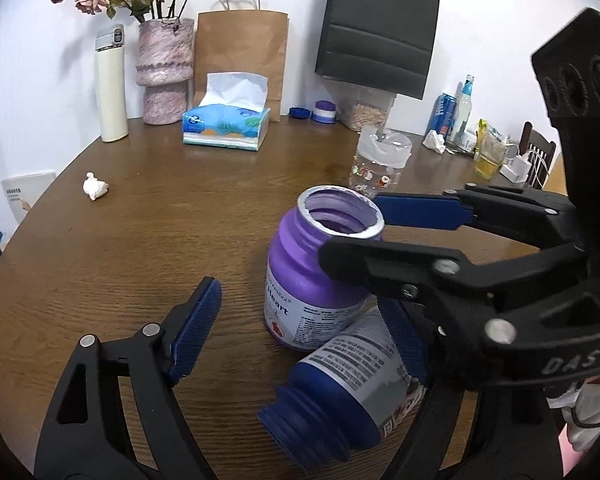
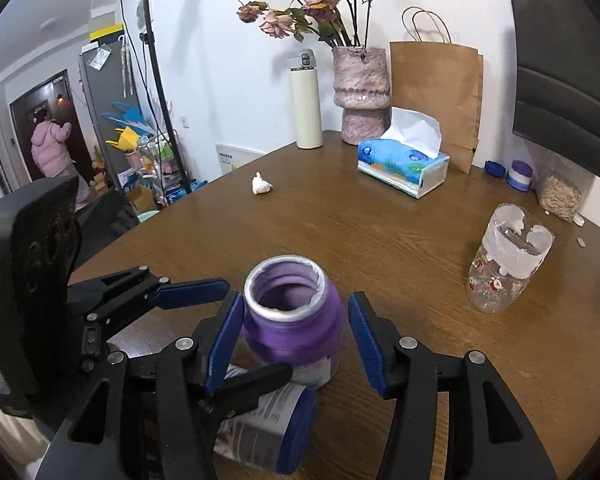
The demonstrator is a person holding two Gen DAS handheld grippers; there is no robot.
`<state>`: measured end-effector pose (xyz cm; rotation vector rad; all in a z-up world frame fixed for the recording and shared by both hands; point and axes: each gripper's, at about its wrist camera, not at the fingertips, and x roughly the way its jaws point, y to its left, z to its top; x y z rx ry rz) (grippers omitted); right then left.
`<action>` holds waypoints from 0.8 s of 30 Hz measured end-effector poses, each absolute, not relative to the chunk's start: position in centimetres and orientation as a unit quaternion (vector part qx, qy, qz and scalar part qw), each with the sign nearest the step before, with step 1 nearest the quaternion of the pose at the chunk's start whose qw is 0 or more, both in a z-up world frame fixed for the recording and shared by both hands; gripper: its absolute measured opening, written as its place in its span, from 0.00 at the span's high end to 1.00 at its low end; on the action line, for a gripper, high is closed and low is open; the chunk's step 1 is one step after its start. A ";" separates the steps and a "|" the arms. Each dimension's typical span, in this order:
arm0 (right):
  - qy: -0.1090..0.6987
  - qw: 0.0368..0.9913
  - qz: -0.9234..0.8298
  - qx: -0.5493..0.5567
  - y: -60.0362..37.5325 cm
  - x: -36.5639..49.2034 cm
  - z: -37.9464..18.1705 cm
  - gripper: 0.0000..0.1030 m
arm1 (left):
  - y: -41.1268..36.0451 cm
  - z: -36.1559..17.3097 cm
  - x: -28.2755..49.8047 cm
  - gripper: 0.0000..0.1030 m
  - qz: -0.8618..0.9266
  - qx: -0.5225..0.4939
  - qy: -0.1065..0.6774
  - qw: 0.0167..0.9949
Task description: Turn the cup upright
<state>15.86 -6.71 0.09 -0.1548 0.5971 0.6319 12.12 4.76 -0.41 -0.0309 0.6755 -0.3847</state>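
In the left wrist view, the purple cup (image 1: 320,276) stands mouth-up on the table (image 1: 140,240), near centre, leaning a little against a blue bottle (image 1: 352,392) lying on its side just in front of it. The left tongs (image 1: 300,332) are spread wide, released, one pad left of the cup and the other behind the bottle. The right tongs (image 1: 380,236) reach in from the right around the cup's neck. In the right wrist view, the right tongs (image 2: 296,340) bracket the cup (image 2: 296,320), pads apart from its sides, so released or nearly so. The flip looks essentially done; the bottle (image 2: 268,428) underfoot could tip it.
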 end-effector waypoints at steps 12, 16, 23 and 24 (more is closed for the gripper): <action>0.268 0.926 0.255 -0.068 -11.5 11.6 2.4 0.33 | 6.5 1.5 9.1 0.24 -0.146 -0.030 0.318 0.936; 0.269 0.936 0.220 -0.062 -15.1 9.1 2.8 0.27 | 7.8 2.7 6.3 0.16 -0.117 -0.043 0.307 0.943; 0.262 0.950 0.166 -0.041 -20.3 3.0 2.3 0.23 | 7.5 3.9 0.9 0.12 -0.101 -0.037 0.283 0.953; 0.258 0.952 0.162 -0.036 -20.6 2.2 2.4 0.23 | 7.3 4.2 0.3 0.12 -0.099 -0.035 0.279 0.954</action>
